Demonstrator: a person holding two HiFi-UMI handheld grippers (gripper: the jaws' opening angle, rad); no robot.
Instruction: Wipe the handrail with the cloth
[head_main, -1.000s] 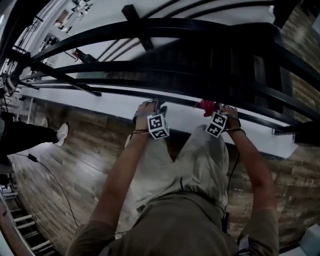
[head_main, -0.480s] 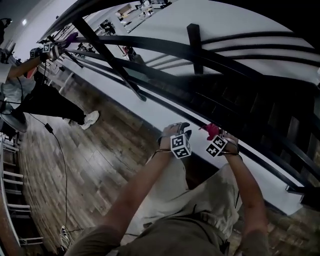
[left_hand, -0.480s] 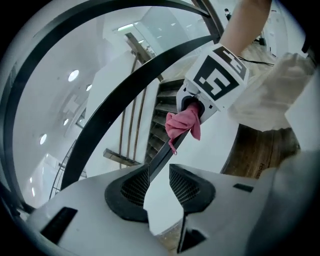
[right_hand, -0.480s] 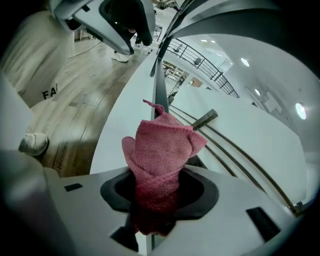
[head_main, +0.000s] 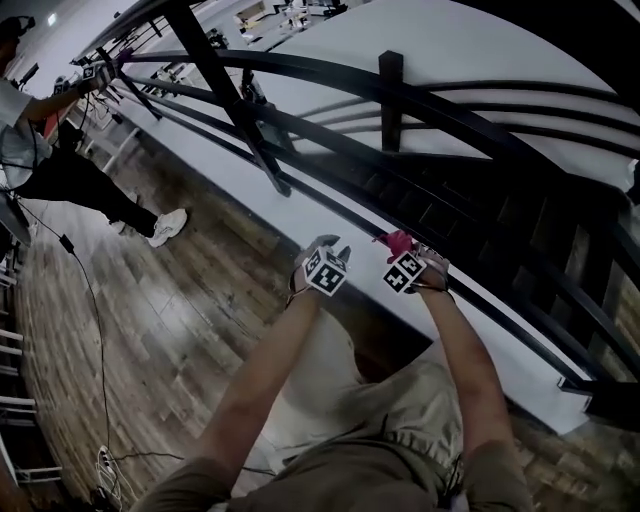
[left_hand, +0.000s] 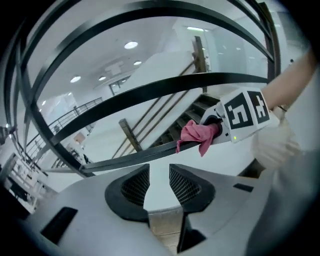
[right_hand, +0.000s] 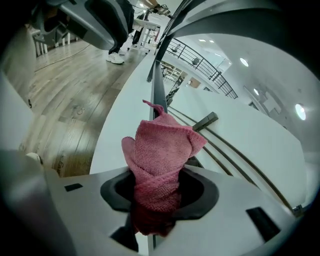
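This looks like an upper landing in a large, open building, perhaps an office or showroom. It has a wood-plank floor (head_main: 150, 330), a long black metal railing (head_main: 225, 95) above a staircase (head_main: 440, 205), white walls, recessed ceiling lights (left_hand: 131, 45), and another person (head_main: 70, 175) at the same railing.

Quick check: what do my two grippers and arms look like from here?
The left gripper and right gripper have pale grey bodies with black ribbed pads. Each carries a black-and-white marker cube. The sleeves are short and olive.
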